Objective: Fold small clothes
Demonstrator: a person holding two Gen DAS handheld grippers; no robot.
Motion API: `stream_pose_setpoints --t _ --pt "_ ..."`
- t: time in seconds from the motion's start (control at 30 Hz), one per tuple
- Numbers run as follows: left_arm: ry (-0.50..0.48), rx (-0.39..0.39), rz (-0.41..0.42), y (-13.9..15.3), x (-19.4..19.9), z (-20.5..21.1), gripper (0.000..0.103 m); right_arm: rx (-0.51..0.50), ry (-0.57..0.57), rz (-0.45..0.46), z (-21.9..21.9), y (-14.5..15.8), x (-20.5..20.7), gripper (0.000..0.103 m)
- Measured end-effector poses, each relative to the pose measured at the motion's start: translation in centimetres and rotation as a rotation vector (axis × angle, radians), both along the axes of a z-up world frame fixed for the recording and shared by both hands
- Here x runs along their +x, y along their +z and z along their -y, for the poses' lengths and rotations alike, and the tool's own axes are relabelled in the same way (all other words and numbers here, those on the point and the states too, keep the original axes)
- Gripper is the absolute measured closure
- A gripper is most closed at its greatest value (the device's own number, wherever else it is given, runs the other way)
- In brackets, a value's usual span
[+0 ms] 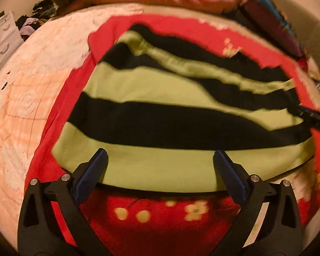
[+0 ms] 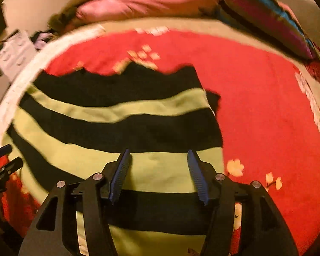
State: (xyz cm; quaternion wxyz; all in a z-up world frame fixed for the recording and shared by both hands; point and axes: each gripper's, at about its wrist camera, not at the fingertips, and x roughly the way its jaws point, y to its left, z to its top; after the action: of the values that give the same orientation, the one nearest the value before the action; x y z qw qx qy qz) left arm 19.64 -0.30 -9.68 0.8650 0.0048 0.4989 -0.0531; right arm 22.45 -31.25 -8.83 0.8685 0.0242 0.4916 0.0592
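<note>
Across the middle of both views the green-and-black striped garment (image 1: 170,111) lies spread on the red flowered blanket (image 1: 160,219), apparently laid flat for folding. At lower centre of its own view the left gripper (image 1: 160,170) stands wide open and empty over the near hem, and the right gripper (image 2: 159,170) is likewise parted over the stripes, gripping nothing.

Left gripper (image 1: 160,160) low in frame, jaws spread wide, nothing between pads. Right gripper (image 2: 159,160) lower centre, jaws apart, empty.

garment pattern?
Wide green and black stripes on the garment; clearest in the left wrist view.
</note>
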Motion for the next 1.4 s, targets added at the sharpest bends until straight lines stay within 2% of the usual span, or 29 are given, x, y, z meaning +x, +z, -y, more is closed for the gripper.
stream_pose_setpoints --t 0.2,0.33,0.4,0.47,0.53,0.63,1.0,1.4 --pt "-0.006 -0.011 0.018 0.1 -0.4 -0.4 0.01 0.035 -0.024 0.01 0.4 -0.1 -0.1 0.046" --pt "0.004 -0.045 0.037 0.7 -0.9 -0.6 0.009 0.076 -0.02 0.065 0.7 1.7 -1.5 0.031" --pt "0.008 -0.065 0.047 1.2 -1.2 -0.9 0.009 0.08 -0.022 0.091 0.9 2.5 -2.5 0.027" --pt "0.013 -0.07 0.053 1.6 -1.3 -0.8 0.009 0.095 -0.031 0.109 1.2 3.1 -3.3 0.026" --pt "0.015 -0.072 0.057 1.8 -1.4 -0.9 0.009 0.11 -0.047 0.135 1.5 3.8 -4.4 0.013" --pt "0.017 -0.066 0.069 2.2 -1.5 -0.7 0.009 0.122 -0.061 0.162 2.0 4.7 -5.5 0.008" --pt "0.054 -0.084 0.136 4.2 -1.9 -1.2 0.009 0.173 -0.072 0.179 2.7 6.1 -8.1 0.005" --pt "0.099 -0.063 0.176 5.3 -2.6 -2.6 0.009 0.187 0.002 0.217 -0.1 8.5 -8.9 0.005"
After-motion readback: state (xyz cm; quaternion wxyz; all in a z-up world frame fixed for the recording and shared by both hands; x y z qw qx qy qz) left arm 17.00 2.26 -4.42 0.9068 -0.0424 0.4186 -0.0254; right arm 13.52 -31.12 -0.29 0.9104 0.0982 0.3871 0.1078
